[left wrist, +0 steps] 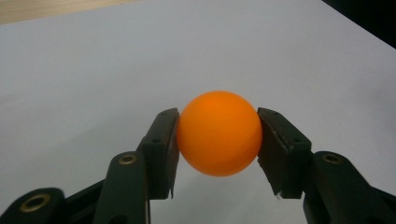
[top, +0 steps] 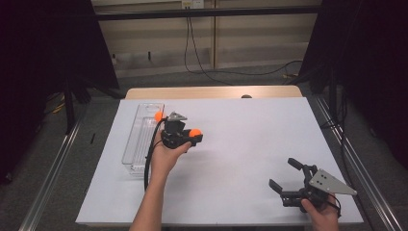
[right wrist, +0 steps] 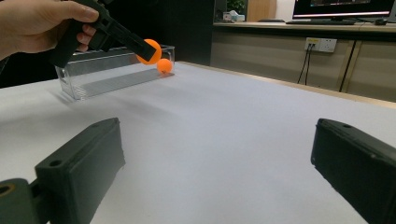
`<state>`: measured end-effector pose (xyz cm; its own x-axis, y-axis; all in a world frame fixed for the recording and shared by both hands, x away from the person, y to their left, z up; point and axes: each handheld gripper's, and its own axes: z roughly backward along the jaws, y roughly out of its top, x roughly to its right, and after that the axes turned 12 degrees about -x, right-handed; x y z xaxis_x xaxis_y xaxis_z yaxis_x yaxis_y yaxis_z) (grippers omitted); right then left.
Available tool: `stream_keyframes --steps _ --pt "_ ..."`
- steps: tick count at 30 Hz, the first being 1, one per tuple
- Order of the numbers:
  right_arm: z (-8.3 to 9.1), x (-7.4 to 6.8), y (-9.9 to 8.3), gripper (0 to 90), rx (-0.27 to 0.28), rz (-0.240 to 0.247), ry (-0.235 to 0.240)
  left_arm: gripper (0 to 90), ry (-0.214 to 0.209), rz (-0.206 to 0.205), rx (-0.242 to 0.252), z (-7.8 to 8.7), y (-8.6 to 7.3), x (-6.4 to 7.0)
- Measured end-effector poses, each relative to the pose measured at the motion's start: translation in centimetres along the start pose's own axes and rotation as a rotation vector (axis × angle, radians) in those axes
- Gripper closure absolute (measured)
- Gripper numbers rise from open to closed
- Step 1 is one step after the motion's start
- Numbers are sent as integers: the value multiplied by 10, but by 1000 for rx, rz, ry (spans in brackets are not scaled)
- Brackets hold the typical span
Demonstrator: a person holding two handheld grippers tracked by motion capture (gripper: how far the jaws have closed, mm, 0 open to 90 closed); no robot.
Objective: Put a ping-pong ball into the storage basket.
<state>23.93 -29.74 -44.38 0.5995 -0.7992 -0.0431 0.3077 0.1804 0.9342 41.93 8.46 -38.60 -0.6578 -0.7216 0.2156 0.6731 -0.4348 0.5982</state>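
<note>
Orange ball (left wrist: 218, 133) | smooth, round, matte | pinched by left tool (left wrist: 218, 140) | right tool (right wrist: 219, 158) spread

Tray (top: 140, 139) at table's (top: 250, 144) left, ball (top: 158, 116) in its far end.

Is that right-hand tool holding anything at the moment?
No, the right tool has its jaws spread wide with only the bare white table between them.

A smooth orange ball (left wrist: 219, 133), round and unmarked, sits pinched above the white table (left wrist: 93, 70).
</note>
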Motion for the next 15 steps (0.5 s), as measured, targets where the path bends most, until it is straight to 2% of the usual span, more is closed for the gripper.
stream_keyframes --steps 15 --pt "0 -1 0 23 -1 1 3 509 13 23 7 13 -3 -8"
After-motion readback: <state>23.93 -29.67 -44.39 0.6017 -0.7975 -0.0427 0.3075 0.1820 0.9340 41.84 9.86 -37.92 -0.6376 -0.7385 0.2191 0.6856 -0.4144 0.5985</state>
